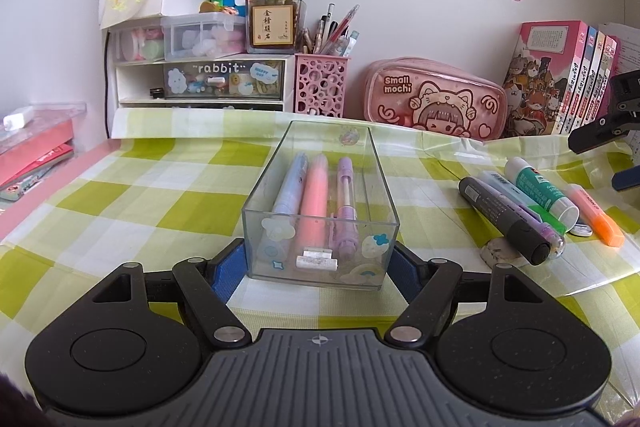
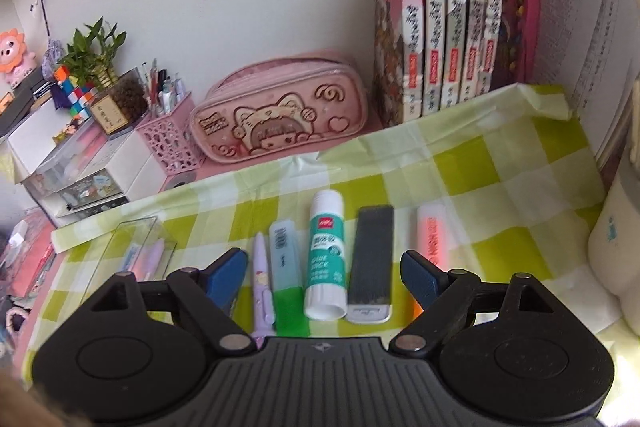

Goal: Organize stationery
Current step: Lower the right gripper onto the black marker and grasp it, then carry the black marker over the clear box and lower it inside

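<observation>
- Sorting of loose stationery into the clear box (image 1: 320, 203) is judged to be the step in hand; three pens and some small white pieces are already seen lying inside it.
- The clear box is clamped at its near end by the left gripper (image 1: 318, 267), whose blue pads are pressed against the two side walls, so the box is held steady on the checked worktop (image 1: 160, 195).
- The right gripper (image 2: 324, 273) is held with its jaws wide apart and nothing pressed between them; it is poised over a row of items lying side by side.
- In that row are seen a purple pen (image 2: 262, 283), a green-tipped highlighter (image 2: 286, 279), a glue stick (image 2: 325, 255), a dark marker (image 2: 372, 263) and an orange highlighter (image 2: 430, 239), all well to the right of the box.
- One item would have to be singled out next; the glue stick lies nearest the middle of the open jaws.
- A narrower, lower approach is called for, since neighbours lie just beside it and could be caught together.
</observation>
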The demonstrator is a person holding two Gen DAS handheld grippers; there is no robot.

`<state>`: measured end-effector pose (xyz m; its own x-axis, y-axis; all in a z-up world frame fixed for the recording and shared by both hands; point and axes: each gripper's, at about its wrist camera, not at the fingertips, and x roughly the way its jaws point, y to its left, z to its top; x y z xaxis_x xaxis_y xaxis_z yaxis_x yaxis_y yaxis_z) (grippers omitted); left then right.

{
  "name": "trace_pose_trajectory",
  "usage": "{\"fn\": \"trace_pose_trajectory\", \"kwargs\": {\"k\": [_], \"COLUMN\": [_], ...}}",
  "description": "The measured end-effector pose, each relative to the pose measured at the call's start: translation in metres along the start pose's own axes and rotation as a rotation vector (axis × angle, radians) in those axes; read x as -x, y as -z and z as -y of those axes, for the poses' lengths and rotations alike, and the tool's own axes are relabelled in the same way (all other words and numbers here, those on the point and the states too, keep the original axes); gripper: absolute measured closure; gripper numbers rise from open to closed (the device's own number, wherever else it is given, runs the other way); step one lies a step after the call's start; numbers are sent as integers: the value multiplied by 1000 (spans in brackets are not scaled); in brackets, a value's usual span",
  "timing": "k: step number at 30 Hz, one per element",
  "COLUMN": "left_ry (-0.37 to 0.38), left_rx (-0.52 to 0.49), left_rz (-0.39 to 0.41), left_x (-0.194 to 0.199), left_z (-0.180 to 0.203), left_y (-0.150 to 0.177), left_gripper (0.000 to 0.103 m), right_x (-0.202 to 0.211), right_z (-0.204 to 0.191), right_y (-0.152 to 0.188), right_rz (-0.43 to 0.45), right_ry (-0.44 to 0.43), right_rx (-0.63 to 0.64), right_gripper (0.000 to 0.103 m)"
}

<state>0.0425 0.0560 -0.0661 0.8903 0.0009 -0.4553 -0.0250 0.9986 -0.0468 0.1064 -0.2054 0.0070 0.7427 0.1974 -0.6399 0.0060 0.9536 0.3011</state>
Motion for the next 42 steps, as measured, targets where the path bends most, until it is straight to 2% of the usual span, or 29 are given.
{"fn": "trace_pose_trajectory", "kwargs": {"k": [3, 10, 19, 29, 32, 34, 36, 42], "left_ry": [-1, -1, 0, -1, -1, -1, -1, -1], "left_rx": [-1, -1, 0, -6, -6, -5, -6, -6], "left_rz": [0, 0, 0, -3, -3, -3, -3, -3], "left_x": [0, 0, 0, -1, -1, -1, -1, -1], "left_z": [0, 0, 0, 2, 2, 2, 2, 2], "left_y": [0, 0, 0, -1, -1, -1, -1, -1], "left_gripper": [30, 30, 30, 30, 30, 30, 30, 30], "right_x": [-5, -11, -26, -48, -55, -59, -61, -61], "right_z": [-10, -42, -47, -41, -34, -29, -26, -20], "right_y": [8, 21, 31, 33, 33, 34, 35, 36], "right_rz": [-43, -59, -88, -122, -132, -144, -147, -146], "right_ry": [-79, -175, -192, -215, -240, -253, -250, -265], "right_rx": [9, 67, 36, -56, -123, -158, -172, -213], "right_gripper": [16, 19, 36, 54, 63, 74, 79, 81]}}
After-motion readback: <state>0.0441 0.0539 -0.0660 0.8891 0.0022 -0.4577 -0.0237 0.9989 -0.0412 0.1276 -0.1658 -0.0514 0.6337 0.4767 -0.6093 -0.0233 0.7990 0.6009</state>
